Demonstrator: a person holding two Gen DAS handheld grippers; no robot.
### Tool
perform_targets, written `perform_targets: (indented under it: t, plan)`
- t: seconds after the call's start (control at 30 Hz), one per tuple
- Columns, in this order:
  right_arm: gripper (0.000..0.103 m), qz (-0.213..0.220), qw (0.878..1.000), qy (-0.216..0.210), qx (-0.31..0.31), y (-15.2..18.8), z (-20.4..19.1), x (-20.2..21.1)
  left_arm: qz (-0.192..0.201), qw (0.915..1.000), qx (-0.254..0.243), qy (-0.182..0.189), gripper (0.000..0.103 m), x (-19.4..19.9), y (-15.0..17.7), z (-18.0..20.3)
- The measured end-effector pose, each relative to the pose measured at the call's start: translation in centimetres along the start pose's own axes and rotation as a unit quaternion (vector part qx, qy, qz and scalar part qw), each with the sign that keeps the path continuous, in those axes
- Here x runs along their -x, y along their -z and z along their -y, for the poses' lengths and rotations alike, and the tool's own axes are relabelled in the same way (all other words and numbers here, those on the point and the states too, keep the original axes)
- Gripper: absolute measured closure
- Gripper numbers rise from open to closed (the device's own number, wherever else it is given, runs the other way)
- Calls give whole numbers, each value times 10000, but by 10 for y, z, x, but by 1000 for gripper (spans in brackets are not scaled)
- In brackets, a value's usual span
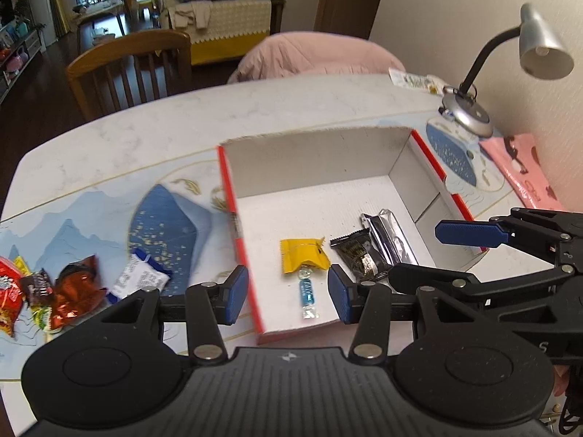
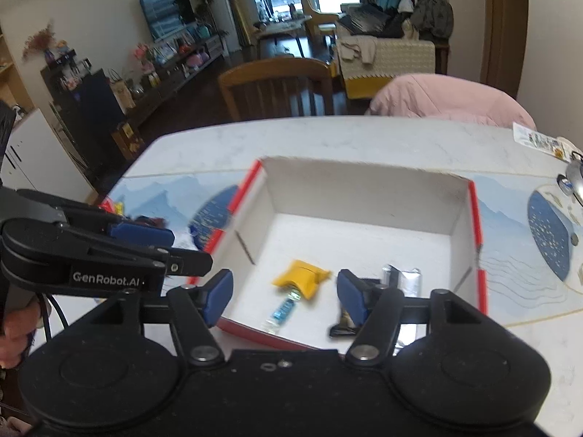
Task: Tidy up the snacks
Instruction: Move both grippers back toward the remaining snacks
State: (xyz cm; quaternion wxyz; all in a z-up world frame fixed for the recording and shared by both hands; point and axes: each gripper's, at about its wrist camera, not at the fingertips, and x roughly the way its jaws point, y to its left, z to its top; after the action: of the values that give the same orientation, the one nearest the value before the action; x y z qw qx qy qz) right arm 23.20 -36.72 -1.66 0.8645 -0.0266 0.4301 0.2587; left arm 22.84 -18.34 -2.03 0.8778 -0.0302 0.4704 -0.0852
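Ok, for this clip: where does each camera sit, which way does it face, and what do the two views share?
Left wrist: rides on the left tool, angled down at the box and the loose snacks to its left; its own open fingers show, with the right tool at the right edge.
Right wrist: rides on the right tool, angled down into the box; its open fingers show, with the left tool and a hand at the left.
Shared: box, yellow packet, blue candy, dark wrapper, silver bar.
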Motion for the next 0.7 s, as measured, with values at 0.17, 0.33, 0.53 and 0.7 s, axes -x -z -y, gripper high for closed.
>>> perform_targets:
  t: [0.17, 0.33, 0.53, 0.7]
  plan:
    - [27, 130, 9999, -63, 50, -3, -30, -1, 261, 9996, 75, 14, 44, 26, 13, -27]
    - [18, 210, 9996, -152, 117, -3, -66, -7, 382, 9992, 134, -41, 41, 44, 28, -62]
    - [8, 257, 9993, -253, 113, 1, -105, -19, 488, 9984, 209, -169, 35, 61, 48, -109]
    - [1, 285, 9990, -329, 139, 5, -134, -33, 602, 9972, 400, -209, 31, 72, 64, -152]
